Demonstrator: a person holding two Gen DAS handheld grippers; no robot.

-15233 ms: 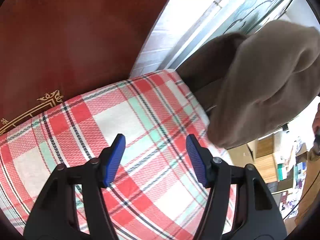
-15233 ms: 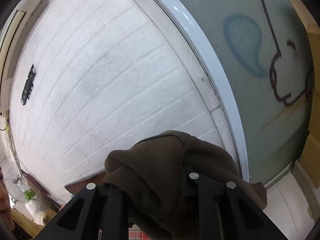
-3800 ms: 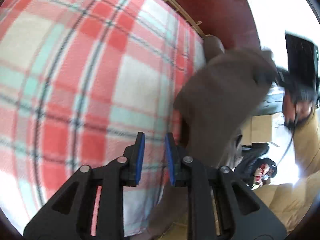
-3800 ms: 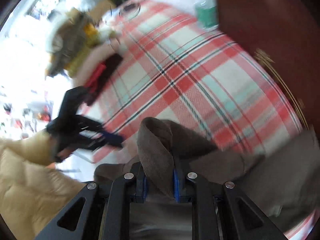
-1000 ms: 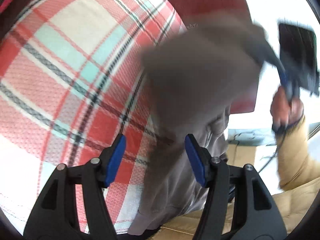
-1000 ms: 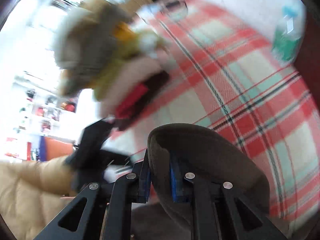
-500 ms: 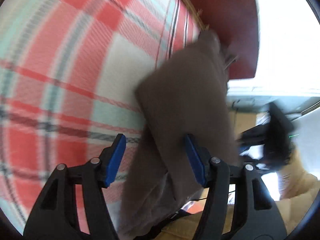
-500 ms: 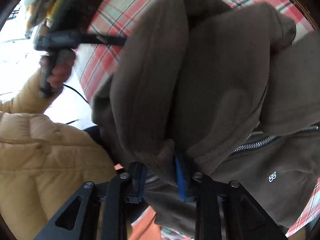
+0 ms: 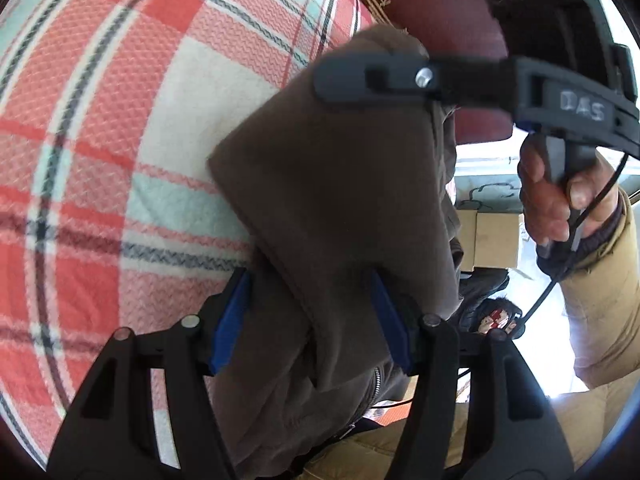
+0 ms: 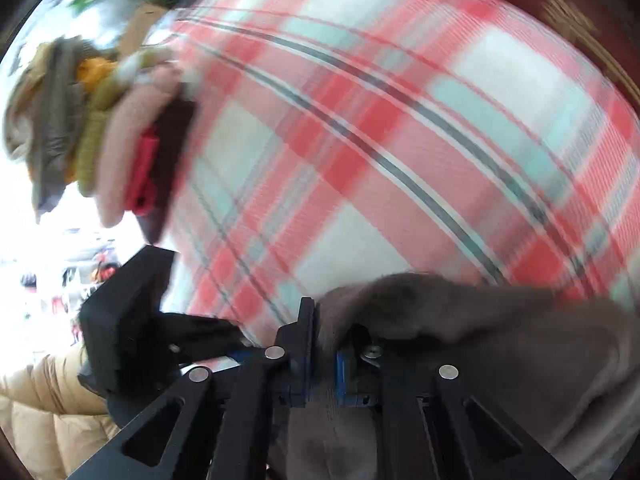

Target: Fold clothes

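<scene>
In the left wrist view, the plaid blanket (image 9: 120, 128) filled the left and upper left of the frame. At centre, the brown zip jacket (image 9: 340, 200) lay doubled over on it, with its lower part hanging off the near edge at the bottom. The left gripper (image 9: 312, 316) stood spread wide, fingers either side of the cloth and gripping nothing. At upper right, the right gripper (image 9: 372, 80) reached in over the top of the jacket, held by the person's hand (image 9: 560, 200).

In the blurred right wrist view, a stack of folded clothes (image 10: 100, 120) sat at far left. At lower centre, the right gripper's fingers were pinched on a fold of jacket. Judging from this, one fold was laid down and the hanging part remained loose.
</scene>
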